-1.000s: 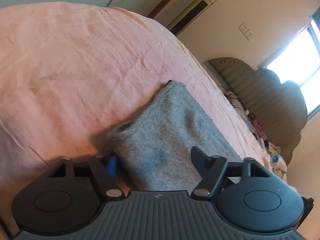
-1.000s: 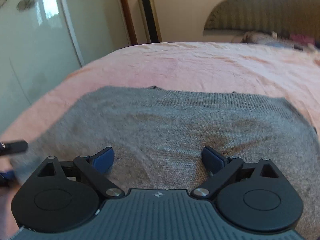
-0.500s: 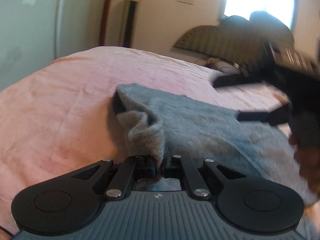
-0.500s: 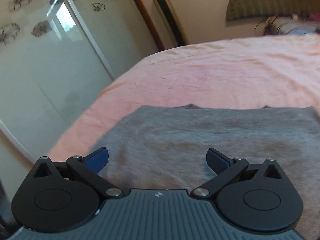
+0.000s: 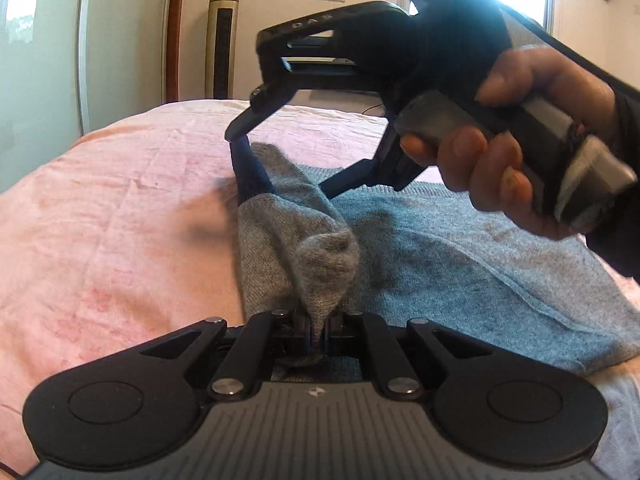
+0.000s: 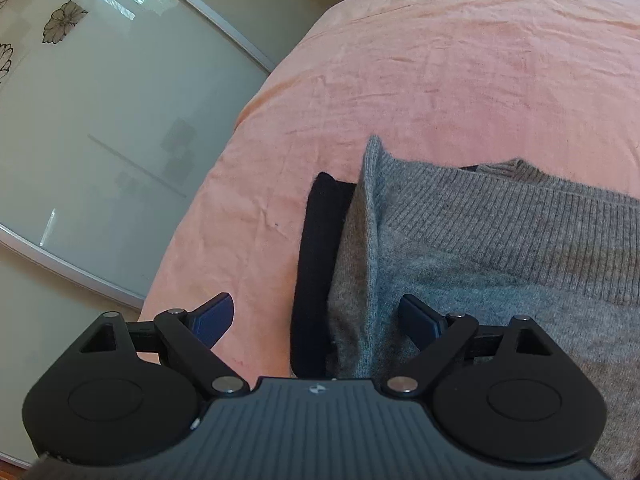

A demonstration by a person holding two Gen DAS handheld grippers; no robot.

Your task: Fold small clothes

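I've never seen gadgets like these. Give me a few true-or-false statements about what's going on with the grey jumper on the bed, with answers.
1. The left tongs are shut on a bunched bit of the grey jumper. True.
2. The right tongs are clamped tight on the jumper. False: they stand apart, closing, with the jumper's side edge between them and not yet pinched.
3. The jumper lies on a pink bedsheet. True.
4. The jumper is neatly folded into a small square. False: it is mostly spread out, with one edge lifted.
5. A bare hand holds the handle of the right tongs. True.
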